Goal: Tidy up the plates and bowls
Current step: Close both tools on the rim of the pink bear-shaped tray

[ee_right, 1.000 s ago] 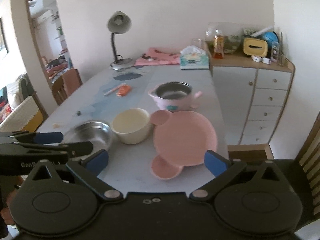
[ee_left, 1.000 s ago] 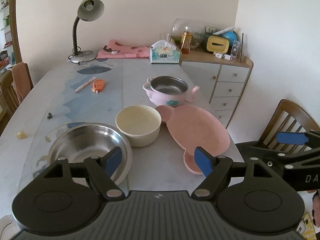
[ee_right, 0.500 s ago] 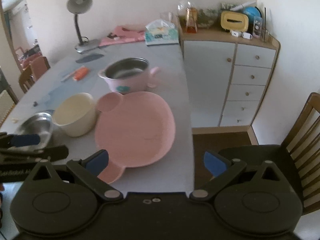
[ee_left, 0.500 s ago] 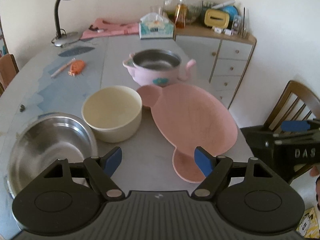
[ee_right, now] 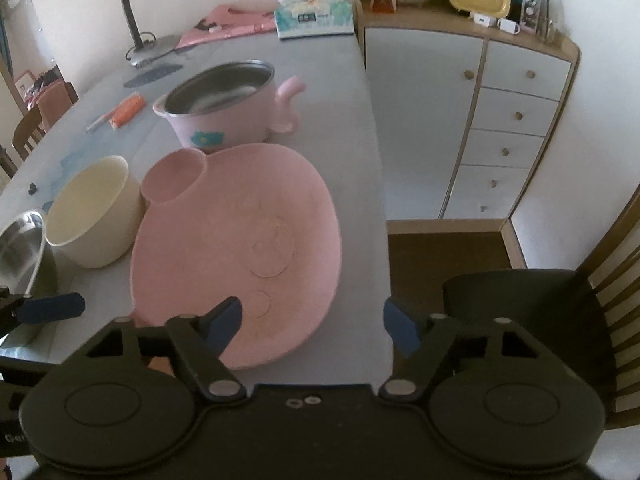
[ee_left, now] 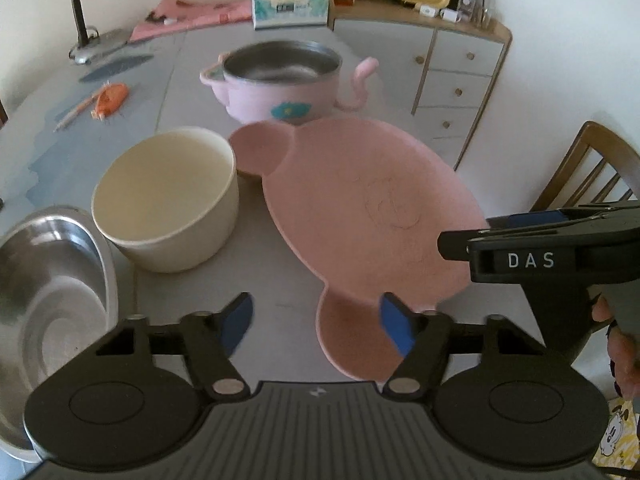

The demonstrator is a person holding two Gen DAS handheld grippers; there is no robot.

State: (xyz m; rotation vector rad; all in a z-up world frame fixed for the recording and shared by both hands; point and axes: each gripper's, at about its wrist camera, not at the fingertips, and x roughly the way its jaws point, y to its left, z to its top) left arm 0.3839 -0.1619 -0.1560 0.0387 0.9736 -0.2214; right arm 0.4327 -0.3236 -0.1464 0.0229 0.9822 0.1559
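Steel bowl (ee_left: 52, 304): at your far left, near table edge.
Cream bowl (ee_left: 168, 196): just beside it, close against the plate's ear.
Left gripper (ee_left: 316, 326): jaws closing, nothing between them, above bare table (ee_left: 280, 280).
Pink plate (ee_right: 240, 248): centre, under your right gripper (ee_right: 310, 324); its jaws closing, empty.
Pink pot (ee_right: 228, 108): behind the plate.
Chair (ee_right: 520, 320): at right, off the table.

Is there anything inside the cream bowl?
Empty. The cream bowl shows only its bare inside wall and bottom from the left wrist view.
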